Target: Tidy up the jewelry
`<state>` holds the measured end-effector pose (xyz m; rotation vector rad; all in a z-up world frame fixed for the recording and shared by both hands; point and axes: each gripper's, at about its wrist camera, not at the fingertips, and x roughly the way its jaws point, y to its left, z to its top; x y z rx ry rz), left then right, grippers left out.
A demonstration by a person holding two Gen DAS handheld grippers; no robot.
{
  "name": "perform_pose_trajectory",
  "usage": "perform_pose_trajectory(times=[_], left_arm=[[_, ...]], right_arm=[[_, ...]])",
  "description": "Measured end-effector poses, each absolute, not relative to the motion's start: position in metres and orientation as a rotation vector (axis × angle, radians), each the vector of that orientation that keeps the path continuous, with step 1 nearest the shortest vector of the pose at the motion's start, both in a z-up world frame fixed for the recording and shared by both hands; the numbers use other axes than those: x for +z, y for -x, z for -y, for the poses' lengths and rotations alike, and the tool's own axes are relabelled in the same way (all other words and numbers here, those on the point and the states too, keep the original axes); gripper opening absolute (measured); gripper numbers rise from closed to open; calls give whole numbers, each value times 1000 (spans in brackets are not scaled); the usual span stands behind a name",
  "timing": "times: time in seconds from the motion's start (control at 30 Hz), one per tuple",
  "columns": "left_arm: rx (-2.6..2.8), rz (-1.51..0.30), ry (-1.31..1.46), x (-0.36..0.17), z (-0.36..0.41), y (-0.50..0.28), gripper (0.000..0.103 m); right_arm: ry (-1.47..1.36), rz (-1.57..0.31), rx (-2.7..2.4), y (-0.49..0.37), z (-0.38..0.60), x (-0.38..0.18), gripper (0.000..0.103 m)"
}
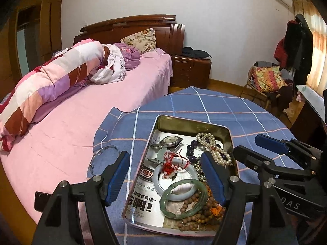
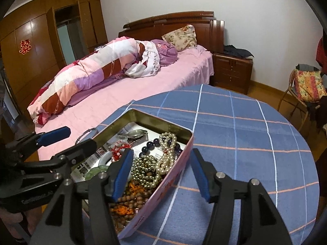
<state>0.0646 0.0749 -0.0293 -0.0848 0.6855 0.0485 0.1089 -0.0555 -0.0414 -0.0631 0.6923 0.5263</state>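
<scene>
Taking the open tin (image 1: 232, 143) on the blue checked desk (image 1: 235, 106) as the landmark and reading from its left: a thin silver bangle (image 1: 102, 155) lies alone on the cloth just outside the tin's left wall, the only piece not inside, with the pink bed (image 1: 81, 122) beyond it. The left claw (image 1: 165, 177) hangs over that same wall, its jaws wide apart and holding nothing; one blue pad sits outside the tin near the bangle, the other over the tin's middle. Inside, on printed paper, a watch (image 1: 169, 140) lies toward the far end, a white bangle (image 1: 173, 175) with a red tassel across it sits mid-tin, and a green bangle (image 1: 184, 198) lies nearest, overlapping brown wooden beads (image 2: 130, 202). Against the right wall are pearls (image 2: 167, 153), dark purple beads (image 1: 191, 149) and metallic beads (image 2: 143, 167). The right claw (image 2: 161, 175) straddles the tin's right wall, jaws apart and empty, one pad over the bead heap, the other out over bare cloth. The tin's long axis runs away from both claws. By my judgement the silver bangle comes next: it lies just forward and left of the left claw, which is much the nearer.
</scene>
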Motion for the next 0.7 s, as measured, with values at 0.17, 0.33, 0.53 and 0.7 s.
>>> perform_pose_trajectory(times=[0.17,0.33,0.53,0.7], left_arm=[[63,-678,96,-27,-78,-59,72],[80,-662,113,-22,-83,-49,72],[113,-623,101,-11,-85,-37,72],[113,-610,112,-6,-87,-34,72]], right_arm=[[56,-677,527,-104,55,-39,64],[50,-657,532,-91,53,-34,68],[64,-616,534,-74,48,-24,72],[72,-599,524,-71,47,-20,74]])
